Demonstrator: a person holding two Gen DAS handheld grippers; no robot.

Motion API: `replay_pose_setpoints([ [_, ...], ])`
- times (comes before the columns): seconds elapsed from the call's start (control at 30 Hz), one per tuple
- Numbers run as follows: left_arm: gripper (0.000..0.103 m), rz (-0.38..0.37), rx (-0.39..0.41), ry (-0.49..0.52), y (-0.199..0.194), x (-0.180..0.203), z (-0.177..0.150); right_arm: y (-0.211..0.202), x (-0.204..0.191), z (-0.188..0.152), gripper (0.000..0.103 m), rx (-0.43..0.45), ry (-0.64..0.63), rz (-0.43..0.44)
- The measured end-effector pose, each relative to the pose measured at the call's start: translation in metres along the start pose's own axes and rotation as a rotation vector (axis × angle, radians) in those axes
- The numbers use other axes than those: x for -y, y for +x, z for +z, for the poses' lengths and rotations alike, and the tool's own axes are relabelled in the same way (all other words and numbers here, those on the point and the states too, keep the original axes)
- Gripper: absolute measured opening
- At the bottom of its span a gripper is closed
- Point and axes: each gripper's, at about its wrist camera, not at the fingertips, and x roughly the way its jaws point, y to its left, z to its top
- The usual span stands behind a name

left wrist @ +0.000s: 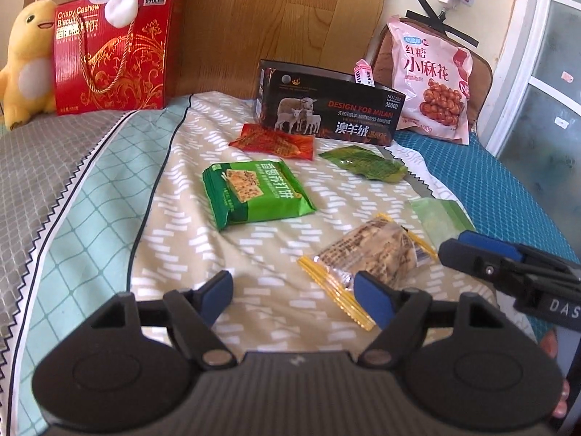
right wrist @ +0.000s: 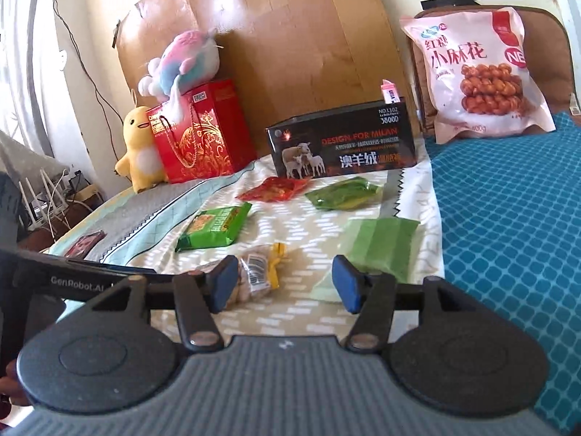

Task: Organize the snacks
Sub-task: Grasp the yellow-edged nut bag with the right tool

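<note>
Several snack packets lie on a patterned bed cover: a green cracker pack (left wrist: 256,190) (right wrist: 214,227), a red packet (left wrist: 274,141) (right wrist: 274,189), a dark green packet (left wrist: 365,163) (right wrist: 343,194), a pale green sachet (left wrist: 439,216) (right wrist: 377,249) and a clear yellow-edged packet (left wrist: 366,259) (right wrist: 256,274). An open black box (left wrist: 326,107) (right wrist: 341,145) stands behind them with a pink stick in it. My left gripper (left wrist: 294,296) is open and empty, just left of the clear packet. My right gripper (right wrist: 283,283) is open and empty, between the clear packet and the sachet; it also shows in the left wrist view (left wrist: 472,252).
A large pink snack bag (left wrist: 432,80) (right wrist: 479,72) leans on a brown cushion at the back right. A red gift box (left wrist: 112,51) (right wrist: 203,134) with plush toys stands at the back left. A teal blanket (right wrist: 508,218) covers the right side. A small dark red packet (right wrist: 85,243) lies far left.
</note>
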Motion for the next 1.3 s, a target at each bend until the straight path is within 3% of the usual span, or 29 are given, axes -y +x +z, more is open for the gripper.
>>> replay_pose_setpoints([
  [0.5, 0.089, 0.006, 0.024, 0.058, 0.003, 0.007, -0.006, -0.003, -0.007, -0.004, 0.063, 0.017, -0.036, 0.014],
  [0.7, 0.086, -0.052, 0.023, -0.004, -0.003, -0.005, -0.004, -0.005, -0.016, -0.006, 0.062, 0.019, -0.085, 0.029],
  [0.9, 0.072, -0.121, 0.008, -0.069, -0.011, -0.019, 0.000, 0.001, -0.012, 0.005, 0.062, -0.030, -0.068, 0.066],
  [1.03, 0.061, -0.225, -0.020, -0.074, -0.014, -0.014, 0.002, 0.014, -0.015, 0.022, 0.061, -0.051, -0.131, 0.054],
  [1.1, 0.060, -0.266, -0.059, -0.076, -0.009, -0.008, 0.002, 0.027, -0.013, 0.028, 0.058, -0.091, -0.132, 0.066],
  [1.13, 0.059, -0.280, -0.080, -0.080, -0.005, -0.005, 0.000, 0.036, -0.011, 0.029, 0.054, -0.124, -0.120, 0.074],
  [1.17, 0.058, -0.286, -0.085, -0.081, -0.003, -0.003, -0.001, 0.044, -0.009, 0.027, 0.043, -0.169, -0.101, 0.083],
  [1.2, 0.055, -0.279, -0.081, -0.072, -0.002, 0.001, 0.000, 0.049, -0.007, 0.025, 0.042, -0.192, -0.080, 0.097],
  [1.3, 0.032, -0.256, -0.092, -0.068, 0.003, 0.004, 0.003, 0.046, -0.004, 0.021, 0.034, -0.199, -0.017, 0.141],
])
